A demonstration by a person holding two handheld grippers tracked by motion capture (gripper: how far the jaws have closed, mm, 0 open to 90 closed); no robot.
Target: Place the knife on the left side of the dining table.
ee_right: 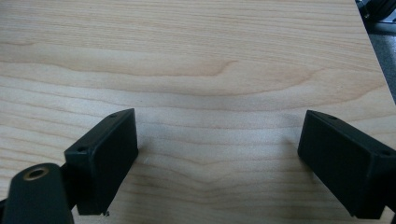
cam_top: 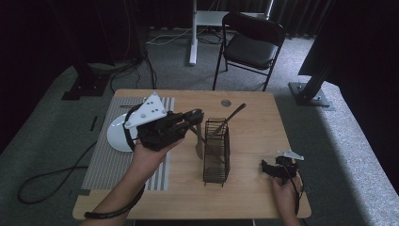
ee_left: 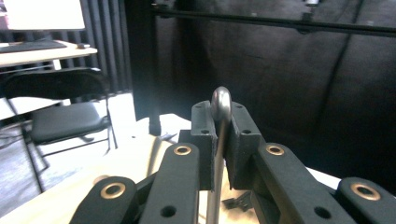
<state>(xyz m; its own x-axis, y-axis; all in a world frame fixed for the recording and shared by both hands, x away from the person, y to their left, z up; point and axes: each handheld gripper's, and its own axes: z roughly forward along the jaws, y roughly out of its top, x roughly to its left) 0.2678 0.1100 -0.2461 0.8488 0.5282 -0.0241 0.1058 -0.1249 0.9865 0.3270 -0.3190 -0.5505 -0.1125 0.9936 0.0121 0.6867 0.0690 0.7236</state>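
High view: left gripper clamps a knife beside the wire rack.
The blade hangs below the jaws, above the surface; right gripper rests apart.

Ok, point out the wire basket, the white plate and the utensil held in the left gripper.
wire basket (cam_top: 217,155), high view, on its wire side wall.
white plate (cam_top: 116,135), high view, on its bare left part.
utensil (ee_left: 221,103), left gripper view, on its rounded metal end above the closed jaws.
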